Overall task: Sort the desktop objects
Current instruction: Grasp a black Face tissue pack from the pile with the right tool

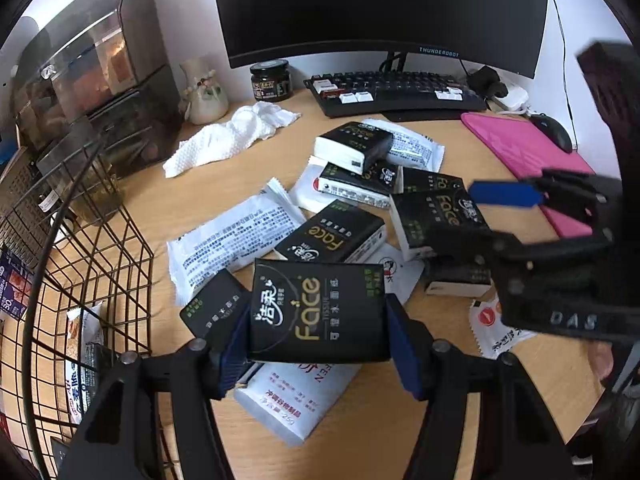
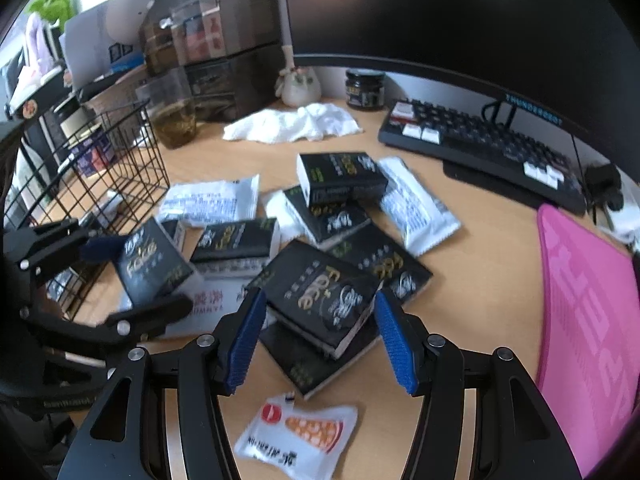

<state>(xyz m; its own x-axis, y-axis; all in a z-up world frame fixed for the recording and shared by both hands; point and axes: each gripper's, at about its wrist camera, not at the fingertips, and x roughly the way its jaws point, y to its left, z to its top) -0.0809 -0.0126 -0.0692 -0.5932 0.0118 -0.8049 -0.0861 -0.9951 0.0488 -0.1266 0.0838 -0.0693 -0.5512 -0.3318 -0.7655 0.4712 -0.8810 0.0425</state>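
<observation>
Several black "Face" tissue packs and white snack packets [image 1: 232, 240] lie heaped on the wooden desk [image 1: 224, 184]. My left gripper [image 1: 320, 344] is shut on one black tissue pack [image 1: 316, 308], its blue pads pressed on both sides. The same pack [image 2: 160, 256] shows in the right wrist view, beside the wire basket [image 2: 120, 168]. My right gripper [image 2: 320, 336] has another black pack [image 2: 316, 296] askew between its blue pads, corners touching both, above a further pack [image 2: 316, 368]. The right gripper [image 1: 456, 216] appears at the right of the left wrist view.
The wire basket [image 1: 100, 240] at the left holds snack packets. A white cloth [image 1: 236, 136], vase [image 1: 202, 92], jar [image 1: 270, 80] and dark drawer unit [image 1: 92, 72] stand behind. Keyboard [image 1: 400, 92], monitor [image 1: 380, 4], pink mat [image 1: 520, 152] and mouse [image 1: 554, 132] fill the back right.
</observation>
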